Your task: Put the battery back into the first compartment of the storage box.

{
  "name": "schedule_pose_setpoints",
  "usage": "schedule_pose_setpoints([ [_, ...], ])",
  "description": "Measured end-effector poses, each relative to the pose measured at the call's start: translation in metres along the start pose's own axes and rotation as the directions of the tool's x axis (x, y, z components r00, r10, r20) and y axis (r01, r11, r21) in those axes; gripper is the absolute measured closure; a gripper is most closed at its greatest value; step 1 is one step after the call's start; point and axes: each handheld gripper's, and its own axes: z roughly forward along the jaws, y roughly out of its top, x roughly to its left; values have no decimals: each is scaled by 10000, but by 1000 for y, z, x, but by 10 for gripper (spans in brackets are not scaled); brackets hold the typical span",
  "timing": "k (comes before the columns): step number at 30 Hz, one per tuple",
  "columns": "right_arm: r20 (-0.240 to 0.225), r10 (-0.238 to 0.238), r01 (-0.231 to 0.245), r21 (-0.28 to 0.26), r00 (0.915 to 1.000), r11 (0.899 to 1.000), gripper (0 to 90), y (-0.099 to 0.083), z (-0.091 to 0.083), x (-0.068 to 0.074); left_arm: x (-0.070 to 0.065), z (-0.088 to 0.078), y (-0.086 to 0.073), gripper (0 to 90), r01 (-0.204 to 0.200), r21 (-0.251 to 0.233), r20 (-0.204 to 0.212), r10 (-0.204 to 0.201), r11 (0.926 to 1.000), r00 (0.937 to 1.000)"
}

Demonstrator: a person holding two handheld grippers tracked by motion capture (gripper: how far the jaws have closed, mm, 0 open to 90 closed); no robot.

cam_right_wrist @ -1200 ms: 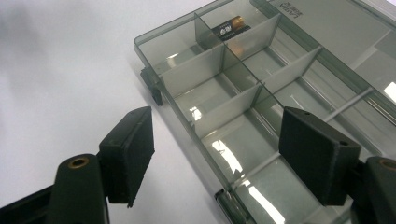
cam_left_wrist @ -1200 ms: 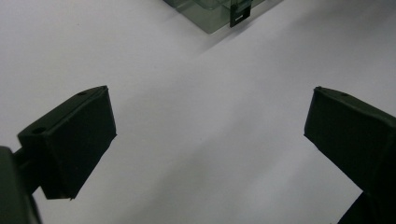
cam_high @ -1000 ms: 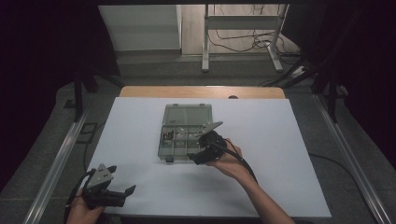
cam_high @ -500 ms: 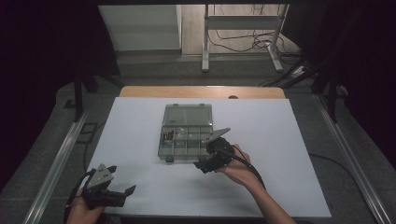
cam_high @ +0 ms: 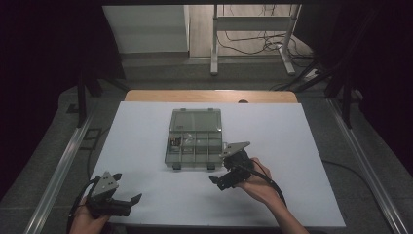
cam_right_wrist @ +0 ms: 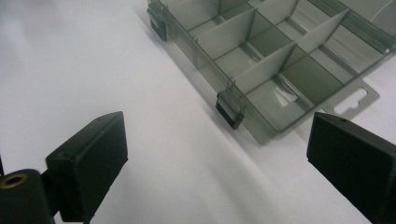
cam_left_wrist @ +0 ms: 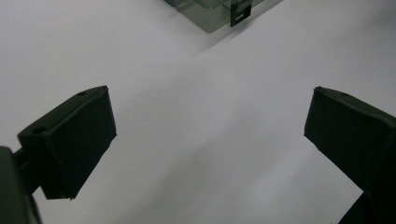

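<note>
Lying open mid-table: clear divided box (cam_high: 195, 141), lid back | small dark parts in far-left compartments, near ones bare | right gripper (cam_high: 221, 181) just beside box's near right corner, jaws just opening wide, nothing between | left gripper (cam_high: 130, 200) well apart, jaws wide, empty

High view looks down across the white table (cam_high: 146, 146); both gripper views skim its surface close-up, sharing the compartment box's (cam_right_wrist: 280, 60) near, latched edge.
</note>
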Motion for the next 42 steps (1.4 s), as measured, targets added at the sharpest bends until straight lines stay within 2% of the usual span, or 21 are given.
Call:
schedule_pose_setpoints([
  [15, 524, 186, -167, -357, 9985, 9992, 35, -29, -25, 2, 0, 0, 0, 29, -16, 37, -7, 16, 10000, 10000],
  [23, 724, 451, -411, -557, 9964, 9976, 33, -44, -37, 3, 0, 1, 0, 29, -18, 53, -21, 18, 10000, 10000],
  [33, 1093, 710, -641, -651, 9915, 9958, 20, -63, -51, 5, -1, 1, 1, 29, -11, 68, -56, 11, 10000, 10000],
  [42, 1561, 771, -667, -708, 9847, 9953, 7, -79, -60, 5, -1, 1, 1, 29, -22, 98, -77, 23, 9999, 10000],
])
